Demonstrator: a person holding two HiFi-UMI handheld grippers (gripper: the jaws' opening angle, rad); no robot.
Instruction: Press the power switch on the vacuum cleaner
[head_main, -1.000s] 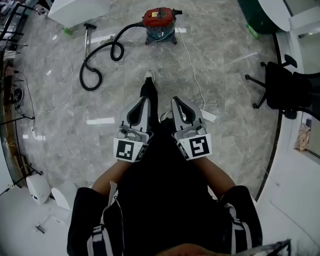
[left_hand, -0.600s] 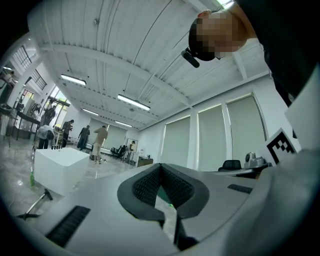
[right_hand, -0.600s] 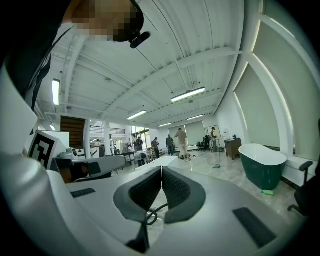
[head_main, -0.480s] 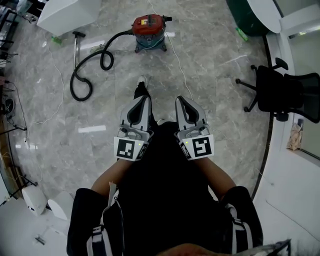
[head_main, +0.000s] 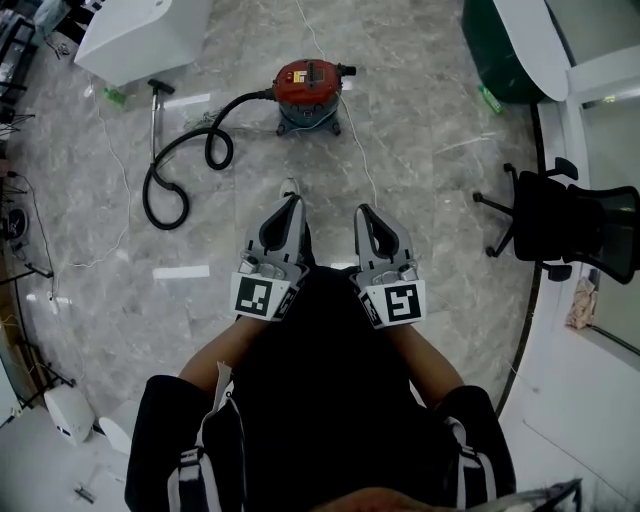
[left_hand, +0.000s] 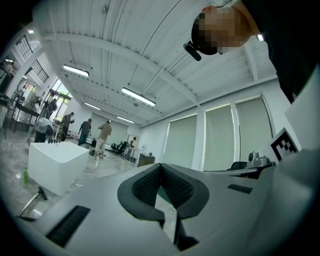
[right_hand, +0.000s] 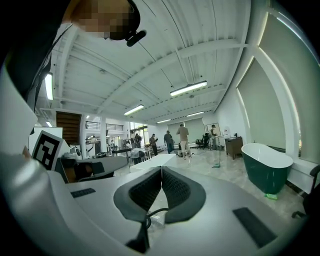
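The vacuum cleaner (head_main: 308, 85), a red-topped drum on a wheeled base, stands on the marble floor ahead of me. Its black hose (head_main: 185, 160) loops away to the left and ends in a wand (head_main: 153, 105). The power switch is too small to make out. My left gripper (head_main: 293, 200) and right gripper (head_main: 362, 212) are held side by side at waist height, well short of the vacuum. In the left gripper view the left gripper (left_hand: 160, 166) has its jaws together on nothing. The right gripper (right_hand: 161, 169) is likewise shut and holds nothing.
A white cord (head_main: 362, 150) runs from the vacuum toward my feet. A white block (head_main: 140, 35) stands at the far left, a dark green tub (head_main: 500, 45) at the far right, and a black office chair (head_main: 570, 220) to the right. Several people stand far off (right_hand: 182, 137).
The vacuum cleaner now sits lower in the head view and nearer to me than half a second ago. Both grippers keep their pose and stay shut.
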